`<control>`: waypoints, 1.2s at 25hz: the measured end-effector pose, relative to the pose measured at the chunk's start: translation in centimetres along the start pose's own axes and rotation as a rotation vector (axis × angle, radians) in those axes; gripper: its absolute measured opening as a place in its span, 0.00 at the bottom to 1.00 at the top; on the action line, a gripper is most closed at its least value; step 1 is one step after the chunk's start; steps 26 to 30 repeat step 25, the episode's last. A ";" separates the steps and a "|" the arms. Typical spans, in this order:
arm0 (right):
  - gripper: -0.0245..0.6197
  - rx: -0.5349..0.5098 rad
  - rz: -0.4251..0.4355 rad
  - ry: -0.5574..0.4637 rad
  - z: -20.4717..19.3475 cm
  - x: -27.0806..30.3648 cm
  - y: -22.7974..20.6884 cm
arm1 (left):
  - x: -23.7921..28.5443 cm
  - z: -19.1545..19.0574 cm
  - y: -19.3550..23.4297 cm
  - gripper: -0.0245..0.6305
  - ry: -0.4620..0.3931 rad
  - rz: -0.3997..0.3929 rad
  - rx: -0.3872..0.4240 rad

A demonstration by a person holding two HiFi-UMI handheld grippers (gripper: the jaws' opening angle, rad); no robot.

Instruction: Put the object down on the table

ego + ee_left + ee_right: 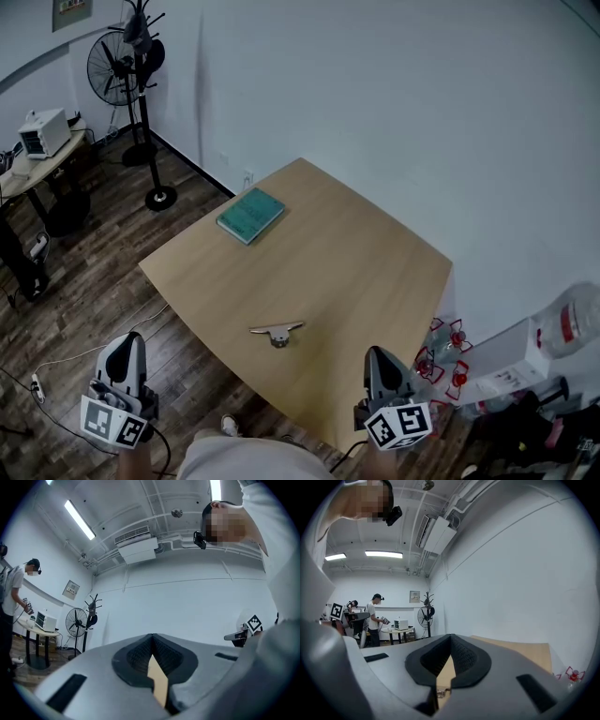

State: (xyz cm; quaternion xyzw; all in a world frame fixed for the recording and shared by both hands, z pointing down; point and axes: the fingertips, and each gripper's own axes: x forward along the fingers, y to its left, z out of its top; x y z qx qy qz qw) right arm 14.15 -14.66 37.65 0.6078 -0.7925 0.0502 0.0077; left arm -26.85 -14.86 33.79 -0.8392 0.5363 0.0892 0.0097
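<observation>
Left gripper: held off the table's near-left corner, over the wood floor. Its jaws are pressed together at the tips and grip nothing.
Right gripper: raised at the table's near-right edge. Its jaws are likewise closed tip to tip and empty.
Metal object: a small flat silvery piece lying on the table, near its front edge. It sits roughly midway between the two tools and is touched by neither.
Table: pale wood, with one corner pushed towards the white wall.
Book: green-covered and lying flat near the far-left edge, well apart from the metal object.
Room: a standing fan is in the far corner, beside a cluttered desk.
</observation>
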 end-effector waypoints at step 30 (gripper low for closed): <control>0.03 -0.023 -0.011 -0.003 0.3 1.1 -0.1 | 2.1 -2.2 0.0 0.05 0.045 -0.035 -0.025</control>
